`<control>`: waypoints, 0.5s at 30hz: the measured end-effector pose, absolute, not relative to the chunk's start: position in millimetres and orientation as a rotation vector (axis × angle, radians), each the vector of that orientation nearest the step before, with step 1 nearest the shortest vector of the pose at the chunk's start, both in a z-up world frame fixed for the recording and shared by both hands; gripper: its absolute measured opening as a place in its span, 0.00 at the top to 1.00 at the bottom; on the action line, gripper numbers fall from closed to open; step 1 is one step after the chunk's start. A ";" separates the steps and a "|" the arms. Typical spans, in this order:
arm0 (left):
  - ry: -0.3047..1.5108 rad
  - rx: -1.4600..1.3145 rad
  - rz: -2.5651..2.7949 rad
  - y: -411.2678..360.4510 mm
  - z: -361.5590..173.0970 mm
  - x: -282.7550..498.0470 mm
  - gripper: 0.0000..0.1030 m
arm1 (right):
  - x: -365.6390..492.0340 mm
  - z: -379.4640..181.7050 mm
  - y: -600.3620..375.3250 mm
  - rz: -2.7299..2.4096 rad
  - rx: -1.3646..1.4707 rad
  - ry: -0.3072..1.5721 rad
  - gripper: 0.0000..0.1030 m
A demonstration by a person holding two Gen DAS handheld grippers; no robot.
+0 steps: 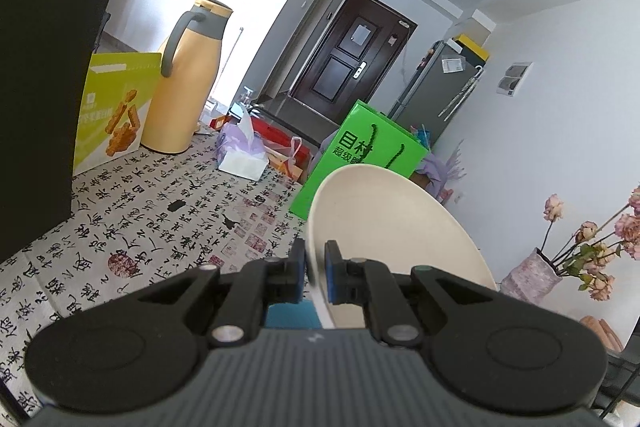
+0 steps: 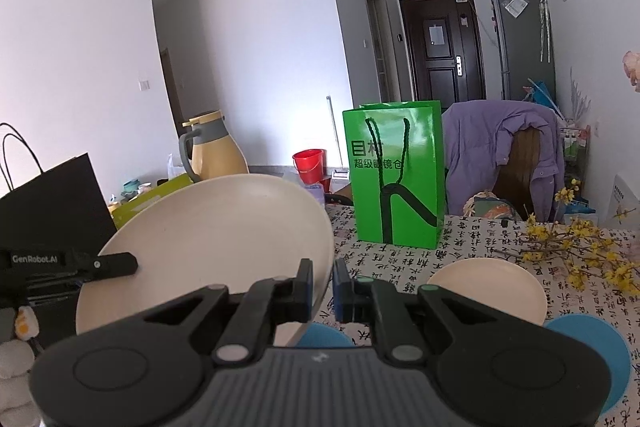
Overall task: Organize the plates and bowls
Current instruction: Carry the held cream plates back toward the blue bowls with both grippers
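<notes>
The left gripper (image 1: 314,273) pinches the rim of a cream plate (image 1: 384,223) — jaws all but closed, only the rim's thickness between the pads. From this side the plate stands tilted on edge and fans out to the right of the jaws, clear of the tablecloth (image 1: 160,223).

In the right wrist view the same plate (image 2: 208,239) spreads to the left of the right gripper (image 2: 323,285), which clamps the opposite rim just as tightly; the left tool's dark finger shows at the plate's far edge. So the plate spans between the two tools, held at both ends and lifted off the table.

Further right, a second cream plate (image 2: 486,285) lies flat on the cloth just beyond the right gripper, with blue dishes (image 2: 588,343) nearer the camera. A green bag (image 2: 396,183) stands behind.

The coming move likely turns on that resting plate: it lies to the right of the carried one, nearer the right hand, so stacking would mean swinging the load rightward and levelling it first.
</notes>
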State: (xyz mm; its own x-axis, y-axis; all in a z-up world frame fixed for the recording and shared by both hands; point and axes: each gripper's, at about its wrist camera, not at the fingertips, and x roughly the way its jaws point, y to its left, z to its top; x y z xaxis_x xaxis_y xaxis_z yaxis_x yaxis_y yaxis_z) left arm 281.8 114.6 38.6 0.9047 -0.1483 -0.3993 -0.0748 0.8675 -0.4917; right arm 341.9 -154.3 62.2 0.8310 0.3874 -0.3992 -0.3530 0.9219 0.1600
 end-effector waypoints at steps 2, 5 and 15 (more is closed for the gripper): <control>0.439 -0.522 -0.043 112.9 40.6 276.3 0.90 | 334.4 63.4 -156.6 0.393 0.079 0.434 0.90; 0.432 -0.517 -0.046 109.1 43.4 266.8 0.90 | 323.8 65.9 -159.6 0.393 0.076 0.425 0.90; 0.415 -0.493 -0.057 98.4 49.6 238.6 0.90 | 290.8 68.4 -172.6 0.390 0.093 0.399 0.90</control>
State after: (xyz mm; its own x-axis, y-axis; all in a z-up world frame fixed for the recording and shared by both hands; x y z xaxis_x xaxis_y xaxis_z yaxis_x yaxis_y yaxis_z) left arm 238.6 98.4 49.6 0.9153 -0.1521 -0.3729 -0.0453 0.8812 -0.4706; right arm 290.8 -172.6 68.4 0.8481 0.3879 -0.3608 -0.3518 0.9216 0.1640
